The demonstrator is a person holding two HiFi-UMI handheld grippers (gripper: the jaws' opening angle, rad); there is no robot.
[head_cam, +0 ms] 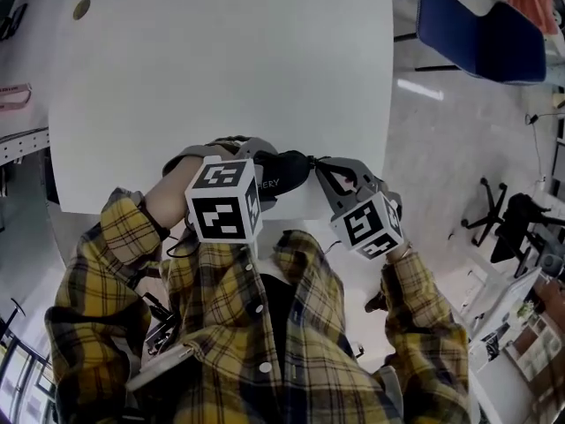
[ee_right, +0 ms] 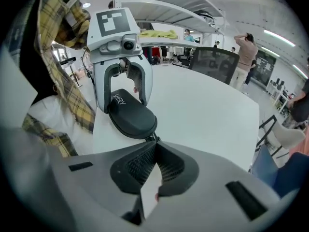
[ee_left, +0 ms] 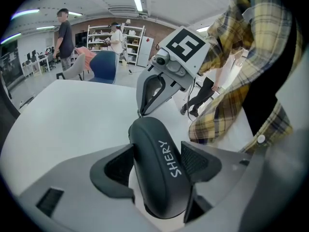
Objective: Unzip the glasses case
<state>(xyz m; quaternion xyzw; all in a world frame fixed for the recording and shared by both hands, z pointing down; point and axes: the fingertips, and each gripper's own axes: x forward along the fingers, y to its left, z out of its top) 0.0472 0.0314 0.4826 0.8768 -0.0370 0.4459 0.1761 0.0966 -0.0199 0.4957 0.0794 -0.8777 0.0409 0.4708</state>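
Observation:
A black zip glasses case (head_cam: 284,173) with white lettering hangs over the near edge of the white table (head_cam: 221,69). My left gripper (head_cam: 256,173) is shut across the case's middle; in the left gripper view the case (ee_left: 161,170) fills the gap between both pads. My right gripper (head_cam: 314,166) is shut at the case's right end. In the right gripper view its tips (ee_right: 153,144) meet on the small zipper pull (ee_right: 153,139) at the rounded end of the case (ee_right: 131,119). The left gripper (ee_right: 126,93) straddles the far half.
A blue chair (head_cam: 481,29) stands beyond the table's far right corner and a black office chair (head_cam: 508,223) on the floor to the right. A round cable hole (head_cam: 81,8) is at the table's far left. People (ee_left: 65,33) stand far off.

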